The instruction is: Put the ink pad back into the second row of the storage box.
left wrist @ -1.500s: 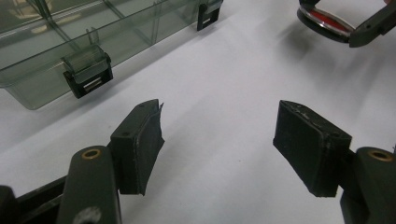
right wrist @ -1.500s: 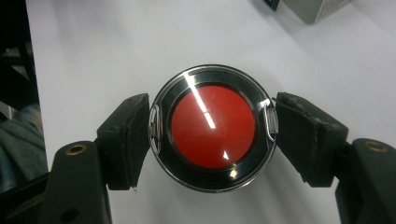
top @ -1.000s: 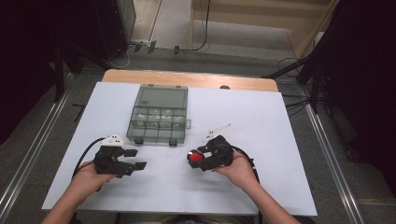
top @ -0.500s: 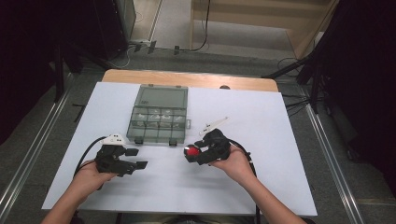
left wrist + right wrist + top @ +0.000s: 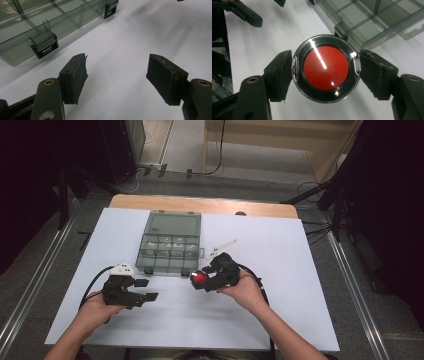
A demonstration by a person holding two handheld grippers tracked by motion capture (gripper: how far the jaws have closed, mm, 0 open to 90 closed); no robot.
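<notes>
Centrally over the tabletop, toward its near edge, the red-domed disc sits clamped between the jaws of the right gripper. Each pad presses on the disc's chrome rim, one on either side, at roughly mid-height of the disc. The red face looks straight back along the jaws. In the high view the disc shows at the gripper's tip, held clear of the white surface and just off the near right corner of the compartment box.

Container: the box is translucent grey plastic with a grid of small compartments in its near half and its lid laid open toward the far edge. Compartments that can be read in the gripper views look bare; the rest are too small to judge. Two black latches sit on its near wall, one of them seen close in the left gripper view.

Left gripper: resting near the near left part of the tabletop, jaws spread wide, only white surface between them, just short of the box's front wall.
</notes>
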